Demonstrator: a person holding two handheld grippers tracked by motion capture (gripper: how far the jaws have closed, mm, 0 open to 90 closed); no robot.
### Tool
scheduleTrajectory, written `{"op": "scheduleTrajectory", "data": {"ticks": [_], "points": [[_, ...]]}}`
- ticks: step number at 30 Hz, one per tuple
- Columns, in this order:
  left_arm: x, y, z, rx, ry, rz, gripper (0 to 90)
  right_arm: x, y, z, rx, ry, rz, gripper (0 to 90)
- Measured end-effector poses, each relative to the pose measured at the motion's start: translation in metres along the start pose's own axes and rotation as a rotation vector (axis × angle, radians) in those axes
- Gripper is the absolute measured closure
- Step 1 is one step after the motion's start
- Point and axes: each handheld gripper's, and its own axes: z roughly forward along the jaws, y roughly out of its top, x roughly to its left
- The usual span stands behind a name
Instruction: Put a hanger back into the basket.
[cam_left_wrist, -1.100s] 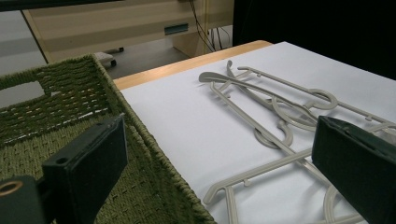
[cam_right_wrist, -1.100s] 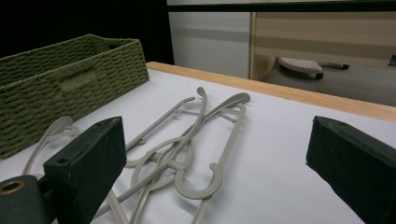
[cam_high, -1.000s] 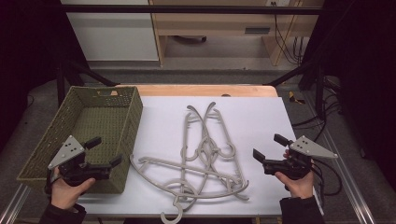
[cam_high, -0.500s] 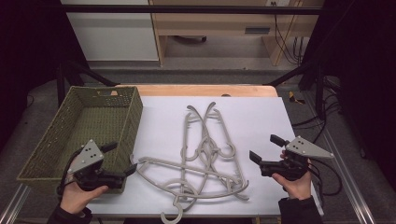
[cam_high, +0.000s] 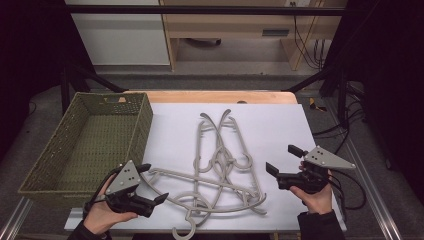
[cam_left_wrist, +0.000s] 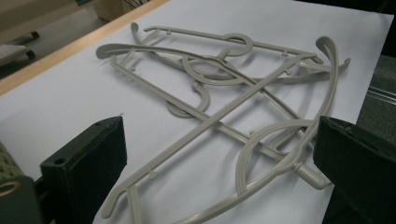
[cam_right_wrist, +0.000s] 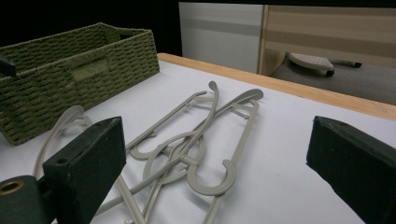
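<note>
While both hand-held grippers gape empty, hangers (cam_high: 220, 170) sprawl between basket (cam_high: 141, 131) and table edge (cam_high: 320, 150)

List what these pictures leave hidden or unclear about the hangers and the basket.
- Hangers: how many there are; they overlap in a tangle in the high view.
- Nearest hanger's hook: cut off by the bottom edge of the high view.
- Basket: its inside is hidden by its own wall in the right gripper view.
- Left gripper: whether its jaws touch the hanger; too small in the high view.
</note>
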Motion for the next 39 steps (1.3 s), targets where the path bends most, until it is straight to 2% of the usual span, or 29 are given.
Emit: {"op": "scheduleTrajectory", "data": {"ticks": [3,8,10,11,12,13,14,15,16,17,18,19,24,26,28,29,30,32,34,35,37,39], "points": [[-0.007,-0.002,0.011,0.039,-0.022,0.017,4.7,0.0,-0.001,0.001,0.005,0.0,-0.006,5.1],[-0.014,-0.007,0.023,0.06,-0.053,0.046,8.3,0.001,-0.001,0.001,0.007,0.0,-0.005,5.0],[-0.017,-0.008,0.028,0.085,-0.075,0.063,10.5,0.001,-0.001,0.001,0.007,0.0,-0.005,5.0],[-0.02,-0.01,0.033,0.103,-0.084,0.101,11.9,0.001,-0.001,0.002,0.008,0.001,-0.006,5.0],[-0.02,-0.01,0.033,0.103,-0.084,0.101,15.1,0.001,-0.001,0.002,0.008,0.001,-0.006,5.0],[-0.02,-0.011,0.034,0.128,-0.107,0.126,19.8,0.0,-0.001,0.002,0.01,0.002,-0.009,5.0],[-0.021,-0.012,0.036,0.146,-0.121,0.137,19.8,0.0,-0.001,0.002,0.01,0.002,-0.009,5.0],[-0.023,-0.015,0.04,0.17,-0.127,0.179,20.6,0.001,-0.001,0.002,0.01,0.003,-0.01,5.0],[-0.023,-0.015,0.04,0.17,-0.127,0.179,20.6,0.001,-0.001,0.002,0.01,0.003,-0.01,5.0],[-0.024,-0.016,0.042,0.174,-0.122,0.212,20.6,0.001,-0.001,0.002,0.011,0.003,-0.011,5.0],[-0.025,-0.017,0.044,0.181,-0.12,0.217,21.1,0.001,-0.001,0.002,0.012,0.003,-0.01,5.0],[-0.024,-0.018,0.045,0.196,-0.135,0.22,24.6,0.001,-0.001,0.003,0.013,0.004,-0.009,5.0],[-0.025,-0.023,0.051,0.214,-0.174,0.285,24.9,0.001,-0.001,0.003,0.013,0.004,-0.008,5.0],[-0.028,-0.024,0.055,0.231,-0.192,0.324,24.9,0.001,-0.001,0.004,0.017,0.005,-0.006,5.0],[-0.031,-0.024,0.059,0.247,-0.197,0.341,24.9,0.002,-0.002,0.005,0.019,0.005,-0.01,5.0],[-0.033,-0.023,0.062,0.273,-0.197,0.36,25.3,0.002,-0.002,0.005,0.022,0.007,-0.008,5.0],[-0.033,-0.023,0.062,0.273,-0.197,0.36,25.6,0.002,-0.002,0.005,0.022,0.007,-0.008,5.0],[-0.033,-0.021,0.065,0.278,-0.205,0.366,29.6,0.002,-0.002,0.006,0.026,0.008,-0.007,5.0],[-0.033,-0.018,0.067,0.275,-0.205,0.389,32.2,0.003,-0.002,0.007,0.026,0.008,-0.006,5.0],[-0.032,-0.015,0.066,0.277,-0.216,0.413,38.1,0.003,-0.002,0.007,0.026,0.007,-0.005,5.0],[-0.031,-0.013,0.066,0.285,-0.231,0.417,42.7,0.002,-0.002,0.006,0.025,0.009,-0.006,5.0],[-0.031,-0.011,0.067,0.292,-0.232,0.438,44.2,0.002,-0.002,0.006,0.024,0.007,-0.004,5.0]]}}
